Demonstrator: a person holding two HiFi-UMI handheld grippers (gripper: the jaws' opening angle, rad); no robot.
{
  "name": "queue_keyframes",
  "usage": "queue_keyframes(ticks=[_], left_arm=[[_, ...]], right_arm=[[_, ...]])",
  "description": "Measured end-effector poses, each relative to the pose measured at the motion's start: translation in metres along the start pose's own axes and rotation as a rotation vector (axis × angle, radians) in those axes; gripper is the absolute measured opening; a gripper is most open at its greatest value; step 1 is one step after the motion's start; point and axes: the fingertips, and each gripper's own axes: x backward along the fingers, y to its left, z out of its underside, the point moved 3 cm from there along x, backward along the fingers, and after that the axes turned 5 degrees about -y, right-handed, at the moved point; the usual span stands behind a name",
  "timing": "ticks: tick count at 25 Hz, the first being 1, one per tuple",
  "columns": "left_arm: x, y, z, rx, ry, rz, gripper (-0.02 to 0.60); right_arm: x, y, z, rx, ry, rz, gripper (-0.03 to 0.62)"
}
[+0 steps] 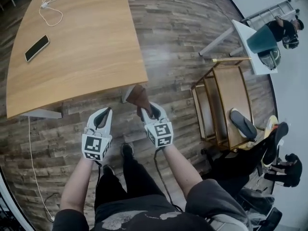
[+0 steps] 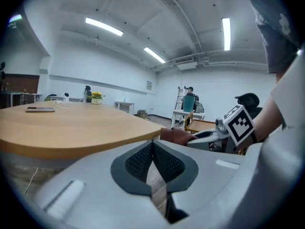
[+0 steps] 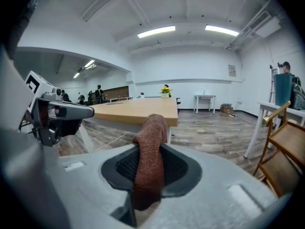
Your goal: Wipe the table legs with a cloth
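Near the right corner of the wooden table, the right gripper has its jaws clamped on a rust-brown cloth, which bunches up past the fingertips and sits just beside the white table leg under that corner; whether cloth and leg are touching I cannot tell; the left gripper hangs a little to the left, its jaws pressed together with nothing between them; wiping looks about to begin rather than under way; to do it well, press the loose bunch of cloth flat against the leg and draw it along the full length, top to floor, then come round to the far face, keeping the hard jaw tips off the paint; the second leg further left waits its turn; a phone and a white cable lie on the tabletop, which needs no attention; underfoot is grey-brown plank floor, with a gold-framed wooden shelf unit to the right, white walls and strip lights beyond
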Motion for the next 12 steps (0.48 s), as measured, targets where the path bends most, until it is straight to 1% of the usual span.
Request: queue_keyframes(ticks=[3,5,9,12], left_arm=[[0.018,-0.01,-0.032,-0.014,-0.02,0.012,0.02],[0.032,-0.015,-0.045,-0.014,-0.024,0.018,0.02],[0.068,-0.023,-0.056,0.028,-0.037,-0.001,0.02],[0.096,-0.022,-0.071,0.06,-0.069,-0.036,0.02]], right_arm=[[0.017,0.005,-0.021,-0.048,-0.032,0.041,0.084],[0.03,0.008,-0.032,-0.073,-0.05,0.07,0.084],[0.063,0.021,-0.042,-0.131,-0.052,0.117,0.084],[0.082,0.041,-0.054,-0.175,-0.049,0.113,0.084]])
